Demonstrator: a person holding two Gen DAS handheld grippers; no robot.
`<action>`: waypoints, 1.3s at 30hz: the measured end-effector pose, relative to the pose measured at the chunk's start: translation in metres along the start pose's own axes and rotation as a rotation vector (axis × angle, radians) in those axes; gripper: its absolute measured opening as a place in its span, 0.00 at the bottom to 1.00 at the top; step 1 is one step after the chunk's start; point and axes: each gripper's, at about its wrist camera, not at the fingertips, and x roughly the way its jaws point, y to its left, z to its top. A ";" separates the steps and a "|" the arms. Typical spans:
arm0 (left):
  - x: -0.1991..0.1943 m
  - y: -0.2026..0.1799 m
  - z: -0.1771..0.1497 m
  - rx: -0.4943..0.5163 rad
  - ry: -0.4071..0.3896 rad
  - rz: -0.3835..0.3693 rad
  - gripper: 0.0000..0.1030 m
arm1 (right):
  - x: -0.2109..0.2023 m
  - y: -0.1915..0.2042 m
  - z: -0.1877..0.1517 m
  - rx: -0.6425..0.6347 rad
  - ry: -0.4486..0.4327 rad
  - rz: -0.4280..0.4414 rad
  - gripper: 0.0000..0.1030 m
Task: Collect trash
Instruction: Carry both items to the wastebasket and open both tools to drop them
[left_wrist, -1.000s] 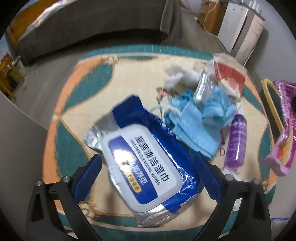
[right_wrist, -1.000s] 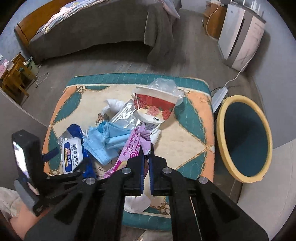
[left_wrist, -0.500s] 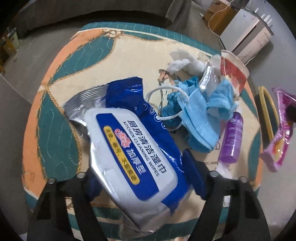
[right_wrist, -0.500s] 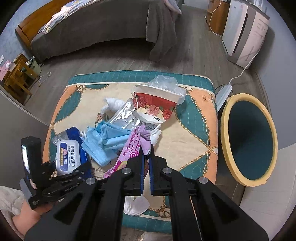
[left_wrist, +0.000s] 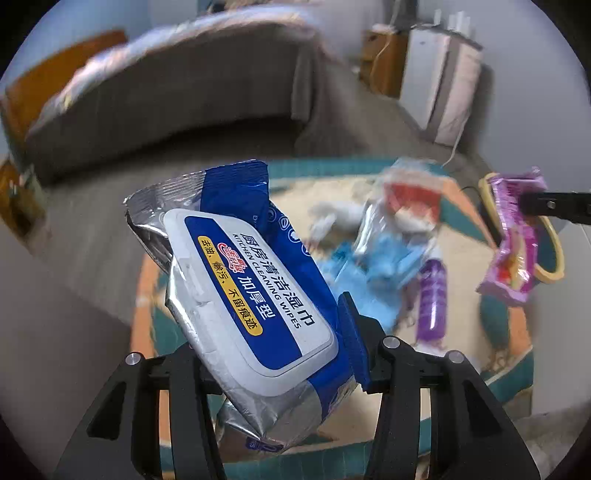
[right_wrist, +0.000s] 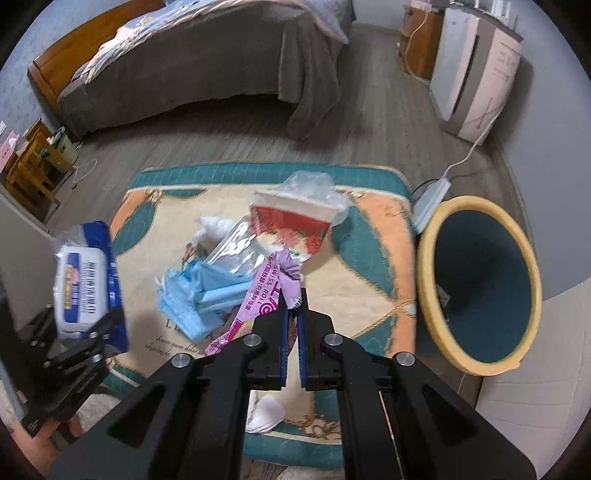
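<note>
My left gripper (left_wrist: 269, 332) is shut on a blue and white pack of kitchen wipes (left_wrist: 255, 288) and holds it lifted above the rug; the pack also shows in the right wrist view (right_wrist: 83, 288). My right gripper (right_wrist: 291, 299) is shut on a pink Swiss roll wrapper (right_wrist: 258, 295), held above the rug; the wrapper also shows in the left wrist view (left_wrist: 513, 251). On the rug (right_wrist: 369, 266) lie blue face masks (right_wrist: 199, 295), a red and white paper cup (right_wrist: 295, 225), a silver foil bag (right_wrist: 236, 247) and a purple bottle (left_wrist: 432, 299).
A yellow-rimmed teal bin (right_wrist: 480, 280) stands right of the rug. White tissue (right_wrist: 266, 413) lies at the rug's near edge. A bed (right_wrist: 184, 62) is behind, a white appliance (right_wrist: 476, 62) at the back right, with a power strip (right_wrist: 430, 199) by the bin.
My left gripper has closed on the wipes pack and lifted it off the rug. My right gripper still holds the pink wrapper and has drifted slightly toward the bin.
</note>
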 end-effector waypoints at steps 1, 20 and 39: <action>-0.004 -0.002 0.001 0.010 -0.013 0.000 0.49 | -0.003 -0.003 0.000 0.007 -0.007 -0.003 0.03; -0.008 -0.048 0.011 0.054 -0.045 -0.095 0.49 | -0.020 -0.072 -0.007 0.094 -0.056 -0.047 0.03; -0.002 -0.116 0.032 0.159 -0.057 -0.178 0.49 | -0.009 -0.130 0.000 0.202 -0.054 -0.057 0.03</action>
